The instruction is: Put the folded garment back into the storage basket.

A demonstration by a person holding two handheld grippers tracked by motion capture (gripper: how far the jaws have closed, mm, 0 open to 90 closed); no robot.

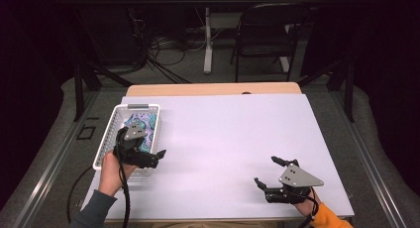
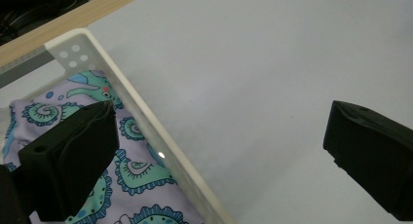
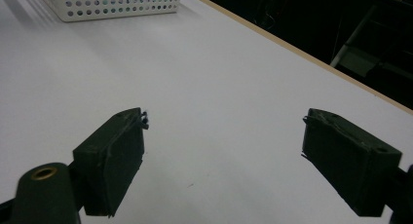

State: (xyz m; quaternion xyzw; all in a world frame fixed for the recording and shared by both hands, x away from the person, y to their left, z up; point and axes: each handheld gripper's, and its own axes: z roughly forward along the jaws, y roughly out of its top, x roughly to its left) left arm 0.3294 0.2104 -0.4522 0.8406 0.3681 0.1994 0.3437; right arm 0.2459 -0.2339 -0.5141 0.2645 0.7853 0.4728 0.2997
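A white perforated basket stands at the table's left side and holds a lilac cloth printed with teal swirls. My left gripper hangs open across the basket's right wall. In the left gripper view one jaw is over the cloth, the other over bare table, and the basket's rim runs between them. My right gripper rests open near the front right of the table, nothing between its jaws. The right gripper view looks across the white surface toward the basket.
A white sheet covers the tabletop, with a wooden strip showing along the far edge. Beyond the table stand a dark folding chair and a desk leg with cables on the floor.
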